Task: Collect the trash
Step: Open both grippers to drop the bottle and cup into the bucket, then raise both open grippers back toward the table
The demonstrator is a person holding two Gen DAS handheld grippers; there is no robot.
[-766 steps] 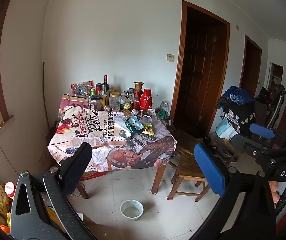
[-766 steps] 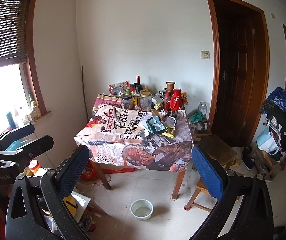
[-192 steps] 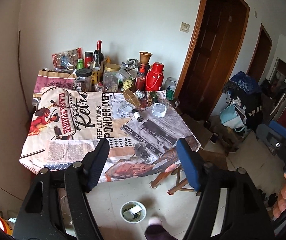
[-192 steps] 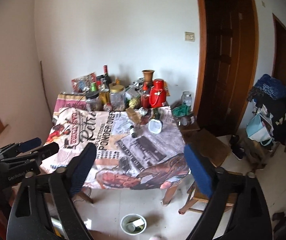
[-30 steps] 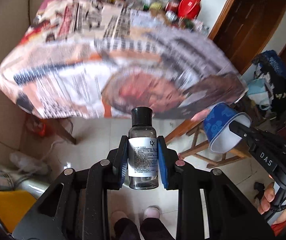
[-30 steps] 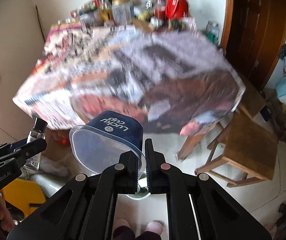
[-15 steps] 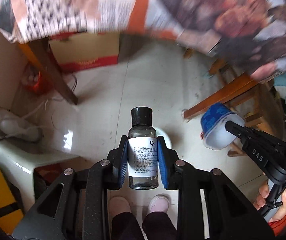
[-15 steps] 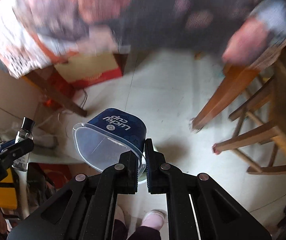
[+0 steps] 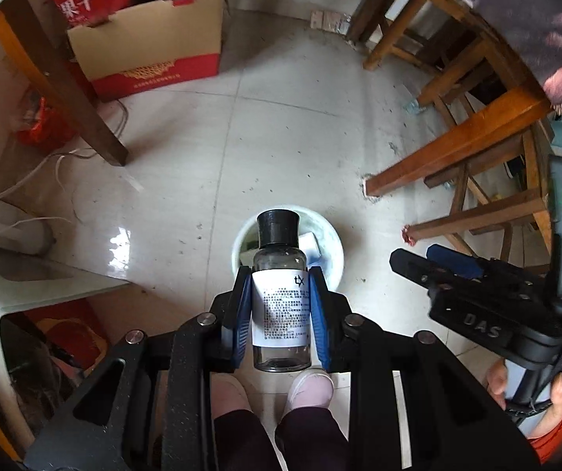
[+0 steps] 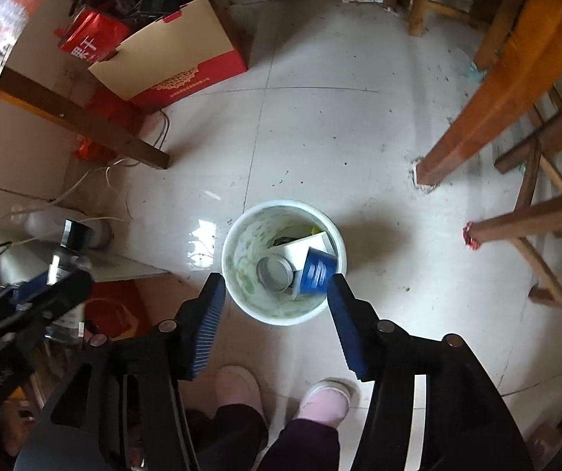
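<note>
Bare tile floor (image 10: pixel 339 125) lies open around the white bucket (image 10: pixel 241 235); table legs stand left and right. Right gripper (image 10: pixel 277 314) jaws, just opened wide and empty, straddle the bucket's near rim; blue cup (image 10: pixel 314 271) lies inside. Left gripper (image 9: pixel 281 310) clamps the small bottle (image 9: pixel 281 294) above the bucket.

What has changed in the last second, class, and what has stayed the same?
Both grippers swung down from the table to the white bin. The right gripper has just opened its jaws, and the blue cup now lies in the bin. The left gripper still clamps the small bottle.
</note>
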